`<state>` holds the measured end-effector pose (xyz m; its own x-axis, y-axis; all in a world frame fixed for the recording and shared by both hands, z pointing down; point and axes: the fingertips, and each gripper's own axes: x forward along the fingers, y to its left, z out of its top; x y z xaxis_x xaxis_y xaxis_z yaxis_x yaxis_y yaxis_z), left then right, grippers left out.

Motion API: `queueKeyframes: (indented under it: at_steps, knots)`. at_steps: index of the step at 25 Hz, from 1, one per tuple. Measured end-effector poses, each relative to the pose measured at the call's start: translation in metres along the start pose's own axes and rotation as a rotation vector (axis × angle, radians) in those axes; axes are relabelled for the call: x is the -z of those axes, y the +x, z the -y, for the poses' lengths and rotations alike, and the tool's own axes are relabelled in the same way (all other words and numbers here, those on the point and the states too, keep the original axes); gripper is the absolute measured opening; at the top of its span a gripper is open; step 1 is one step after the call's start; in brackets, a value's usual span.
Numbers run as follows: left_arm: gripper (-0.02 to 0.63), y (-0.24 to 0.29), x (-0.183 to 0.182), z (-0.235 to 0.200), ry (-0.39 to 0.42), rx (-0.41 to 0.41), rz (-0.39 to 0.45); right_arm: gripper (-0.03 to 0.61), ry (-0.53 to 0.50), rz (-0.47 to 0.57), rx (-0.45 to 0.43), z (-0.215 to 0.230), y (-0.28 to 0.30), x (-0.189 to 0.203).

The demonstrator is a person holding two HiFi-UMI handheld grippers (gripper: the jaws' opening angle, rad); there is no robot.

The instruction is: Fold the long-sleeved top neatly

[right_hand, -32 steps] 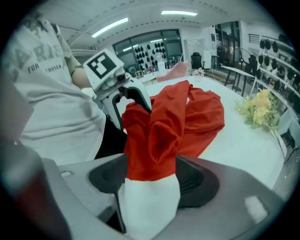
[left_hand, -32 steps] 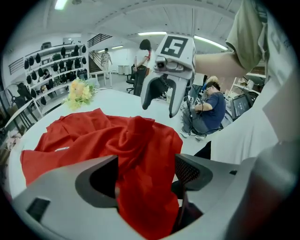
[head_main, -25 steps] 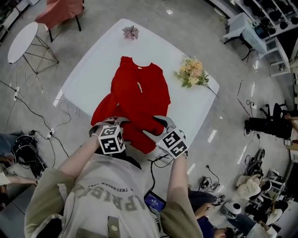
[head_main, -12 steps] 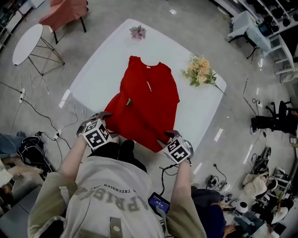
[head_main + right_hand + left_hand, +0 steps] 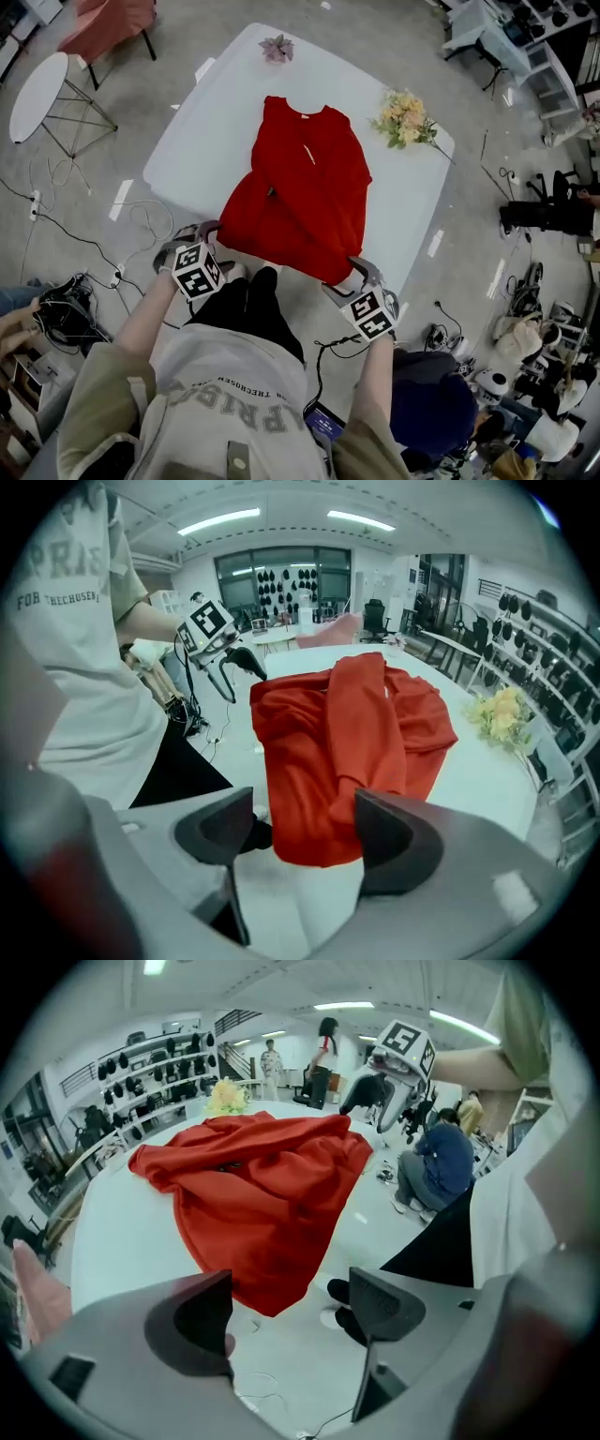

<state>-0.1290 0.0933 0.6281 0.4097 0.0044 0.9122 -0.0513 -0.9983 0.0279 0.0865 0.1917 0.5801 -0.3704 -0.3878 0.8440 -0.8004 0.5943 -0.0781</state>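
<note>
Right gripper [image 5: 305, 822]: released, jaws just opened, with the near hem corner of the red long-sleeved top [image 5: 305, 202] between them, unpinched. Left gripper [image 5: 291, 1297]: released, empty, farther off the opposite corner. Top lies on the worktop [image 5: 216, 112], long axis running away from both grippers

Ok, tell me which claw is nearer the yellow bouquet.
Right. The right claw, jaws just opened with the red top's hem between them, is at the table edge below the bouquet; the left claw is farther, beyond the top.
</note>
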Motion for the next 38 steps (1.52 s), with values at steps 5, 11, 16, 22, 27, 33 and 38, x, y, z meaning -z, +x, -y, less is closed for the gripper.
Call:
queueKeyframes:
  at_steps: [5, 11, 16, 22, 27, 33, 38]
  knots:
    - [0.377, 0.018, 0.002, 0.001, 0.118, -0.132, 0.019, 0.331, -0.063, -0.067, 0.057, -0.028, 0.011, 0.026]
    - [0.376, 0.032, 0.001, -0.008, 0.220, -0.332, 0.023, 0.331, -0.133, -0.120, 0.087, -0.032, 0.026, 0.050]
    - [0.358, 0.037, -0.008, -0.019, 0.212, -0.441, 0.022, 0.330, -0.196, -0.139, 0.098, -0.021, 0.036, 0.060]
    - [0.266, 0.036, -0.015, -0.027, 0.205, -0.498, 0.000, 0.217, -0.278, -0.113, 0.133, -0.008, 0.035, 0.062]
    - [0.108, 0.025, -0.017, -0.020, 0.193, -0.449, -0.030, 0.158, -0.381, -0.107, 0.103, -0.004, 0.036, 0.063]
    - [0.072, 0.002, -0.021, 0.013, 0.095, -0.317, -0.029, 0.058, -0.353, -0.081, 0.000, -0.003, 0.011, 0.068]
    - [0.072, -0.035, -0.032, 0.046, 0.044, -0.161, -0.023, 0.057, -0.284, -0.043, -0.125, -0.004, -0.035, 0.065]
